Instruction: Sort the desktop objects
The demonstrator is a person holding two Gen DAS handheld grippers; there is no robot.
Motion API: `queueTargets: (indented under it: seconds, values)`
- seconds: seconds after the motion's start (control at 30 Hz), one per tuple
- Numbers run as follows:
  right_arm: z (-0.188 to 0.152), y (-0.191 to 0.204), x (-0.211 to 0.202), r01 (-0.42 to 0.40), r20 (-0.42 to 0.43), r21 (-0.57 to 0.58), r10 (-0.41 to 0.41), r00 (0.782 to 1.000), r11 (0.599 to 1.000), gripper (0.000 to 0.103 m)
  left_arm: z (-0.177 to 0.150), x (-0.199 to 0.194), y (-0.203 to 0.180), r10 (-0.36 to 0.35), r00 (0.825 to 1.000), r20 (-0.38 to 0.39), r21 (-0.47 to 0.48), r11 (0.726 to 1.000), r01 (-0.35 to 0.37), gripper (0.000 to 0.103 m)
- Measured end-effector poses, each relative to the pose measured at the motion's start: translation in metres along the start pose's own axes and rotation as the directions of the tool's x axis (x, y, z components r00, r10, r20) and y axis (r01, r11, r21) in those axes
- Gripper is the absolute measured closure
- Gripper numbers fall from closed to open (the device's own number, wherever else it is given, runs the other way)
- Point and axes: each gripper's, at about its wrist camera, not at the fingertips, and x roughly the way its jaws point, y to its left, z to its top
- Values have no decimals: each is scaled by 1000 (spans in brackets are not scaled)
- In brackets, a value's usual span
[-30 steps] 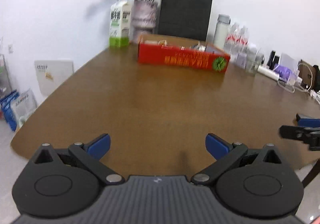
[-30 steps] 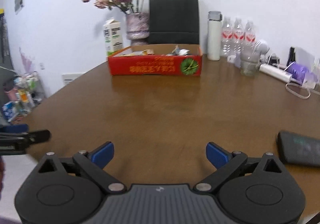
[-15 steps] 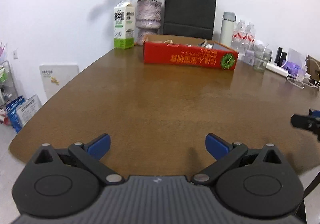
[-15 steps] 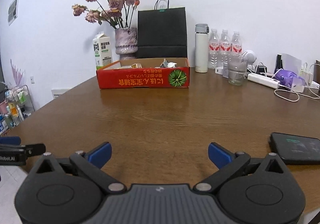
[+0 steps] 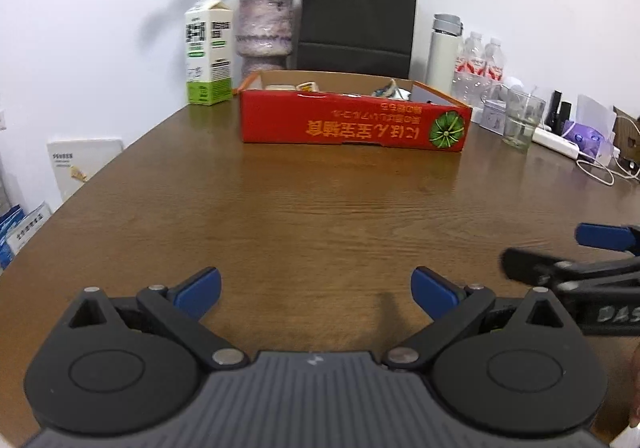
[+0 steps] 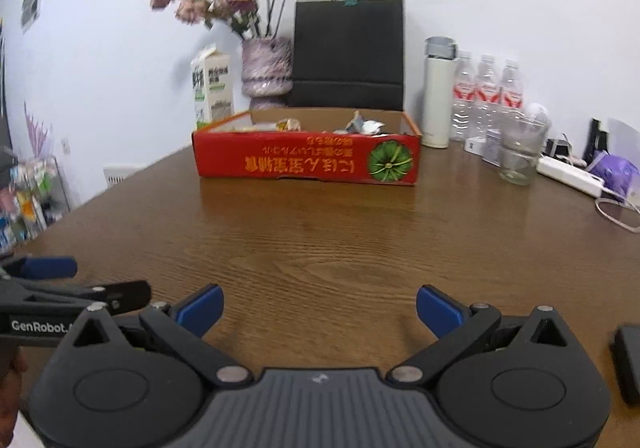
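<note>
Holding both tongs spread apart with nothing between them, you have the left tongs (image 5: 316, 290) and right tongs (image 6: 319, 308) low in frame over the brown worktop (image 5: 320, 215); the red box (image 6: 306, 163) sits mid-frame beyond.

Left hand-held gripper (image 5: 316, 290) and right hand-held gripper (image 6: 319, 308) gape side by side

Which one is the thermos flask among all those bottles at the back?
Find the red box on the wooden table. Just past its right end stands the thermos flask. Unlike the clear water bottles beside it, it is solid white with a grey cap.
</note>
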Motion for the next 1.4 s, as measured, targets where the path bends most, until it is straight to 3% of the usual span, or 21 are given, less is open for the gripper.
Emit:
queueTargets:
  seconds: [0.4, 0.63, 0.93, 1.23, 1.4]
  values:
    - [19, -1, 49, 11, -69, 26, -9, 998, 1000, 0, 22, 50, 3, 30, 993, -111, 6, 1000, -29, 0]
    - [22, -13, 68, -4, -139, 92, 17, 990, 996, 0, 28, 63, 0, 31, 992, -121, 32, 999, -27, 0]
    - [29, -13, 84, 57, -168, 38, -50, 985, 998, 0, 36, 76, -1, 52, 991, -122, 15, 999, -50, 0]
    - [31, -17, 87, 52, -168, 36, -46, 985, 998, 0, 39, 80, -1, 59, 991, -123, 10, 998, -58, 0]
    - [33, -15, 92, 94, -170, 57, -83, 982, 994, 0, 41, 83, -1, 67, 990, -123, 5, 998, -67, 0]
